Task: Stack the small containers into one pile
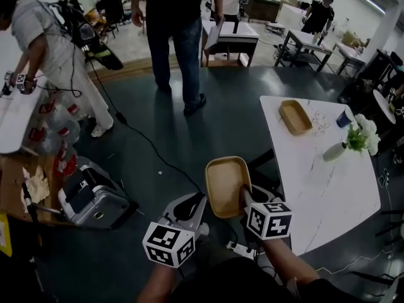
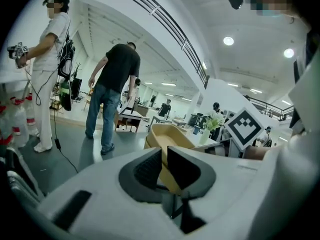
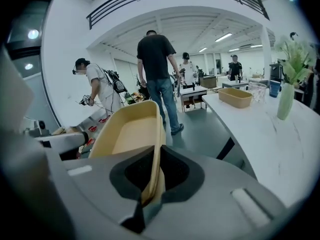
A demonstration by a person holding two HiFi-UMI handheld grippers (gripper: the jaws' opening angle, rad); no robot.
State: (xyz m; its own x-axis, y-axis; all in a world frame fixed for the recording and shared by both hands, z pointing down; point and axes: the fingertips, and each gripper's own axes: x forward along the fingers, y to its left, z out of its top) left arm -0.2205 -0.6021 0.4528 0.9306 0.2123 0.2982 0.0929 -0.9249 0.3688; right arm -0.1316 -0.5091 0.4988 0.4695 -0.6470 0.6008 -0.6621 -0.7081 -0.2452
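Note:
I hold a tan oblong container (image 1: 227, 185) in the air above the dark floor, left of the white table (image 1: 315, 188). My right gripper (image 1: 243, 196) is shut on its near right rim; in the right gripper view the rim (image 3: 127, 134) runs between the pads (image 3: 154, 171). My left gripper (image 1: 201, 202) sits at the container's near left corner with its jaws a little apart. The tan wall (image 2: 167, 136) shows in that narrow gap (image 2: 164, 166). A second tan container (image 1: 295, 116) lies on the far part of the table and also shows in the right gripper view (image 3: 235, 97).
A white vase with flowers (image 1: 353, 141) and a blue cup (image 1: 343, 118) stand near the table's right edge. A person in dark clothes (image 1: 177, 36) stands ahead on the floor; another in white (image 1: 57, 62) works at the left. A grey case (image 1: 91, 197) and a cable (image 1: 145, 144) lie on the floor.

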